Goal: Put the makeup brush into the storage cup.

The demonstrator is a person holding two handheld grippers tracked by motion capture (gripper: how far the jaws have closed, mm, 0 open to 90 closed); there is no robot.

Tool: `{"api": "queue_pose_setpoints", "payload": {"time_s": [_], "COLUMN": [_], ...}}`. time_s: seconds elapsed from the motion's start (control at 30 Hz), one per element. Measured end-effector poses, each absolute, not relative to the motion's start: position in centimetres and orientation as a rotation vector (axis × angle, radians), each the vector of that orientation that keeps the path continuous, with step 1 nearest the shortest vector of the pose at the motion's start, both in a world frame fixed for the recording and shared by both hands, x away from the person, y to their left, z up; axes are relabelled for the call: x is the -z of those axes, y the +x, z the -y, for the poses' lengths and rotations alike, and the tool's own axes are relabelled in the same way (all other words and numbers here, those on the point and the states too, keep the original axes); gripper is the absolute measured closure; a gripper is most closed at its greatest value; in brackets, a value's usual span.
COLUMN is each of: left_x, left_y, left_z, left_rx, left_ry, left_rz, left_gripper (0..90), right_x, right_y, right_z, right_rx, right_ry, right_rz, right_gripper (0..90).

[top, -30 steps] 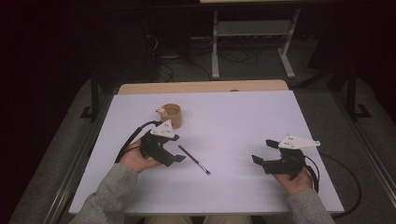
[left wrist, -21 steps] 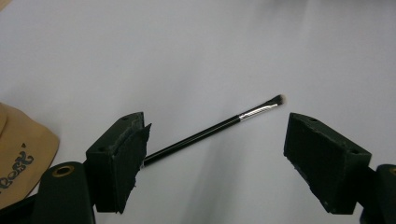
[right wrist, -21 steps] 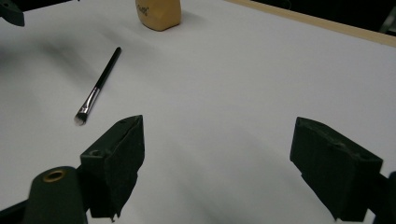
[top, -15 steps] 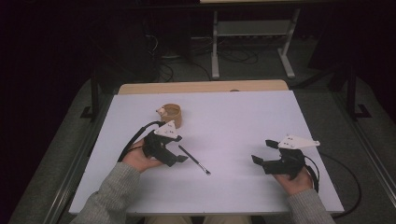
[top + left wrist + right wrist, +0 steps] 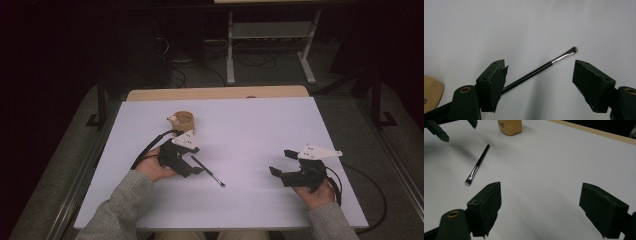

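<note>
Brush lies flat on the white table, its dark handle end at the left gripper and its bristle tip pointing away toward the table's middle. Left gripper jaws stand spread, the handle running beside one jaw without being pinched. Right gripper rests well apart with jaws spread wide; a tan cup stands near the left gripper.
</note>
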State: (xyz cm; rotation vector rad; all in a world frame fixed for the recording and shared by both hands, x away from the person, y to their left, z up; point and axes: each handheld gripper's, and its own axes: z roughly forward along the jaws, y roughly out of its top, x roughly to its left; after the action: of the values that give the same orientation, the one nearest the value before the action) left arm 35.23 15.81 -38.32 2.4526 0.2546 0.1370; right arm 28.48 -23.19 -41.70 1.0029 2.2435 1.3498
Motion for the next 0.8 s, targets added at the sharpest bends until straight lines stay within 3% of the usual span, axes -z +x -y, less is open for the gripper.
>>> {"api": "queue_pose_setpoints", "payload": {"time_s": [0.8], "left_x": [40.7], "left_y": [37.8], "left_z": [-13.3], "left_rx": [-0.008], "left_ry": [2.612], "left_rz": [-0.077], "left_gripper": [41.9], "right_x": [41.8], "right_y": [28.6], "right_z": [23.2], "right_rx": [-1.352], "right_ry": [1.003], "right_rz": [-2.254], "right_gripper": [16.8]}}
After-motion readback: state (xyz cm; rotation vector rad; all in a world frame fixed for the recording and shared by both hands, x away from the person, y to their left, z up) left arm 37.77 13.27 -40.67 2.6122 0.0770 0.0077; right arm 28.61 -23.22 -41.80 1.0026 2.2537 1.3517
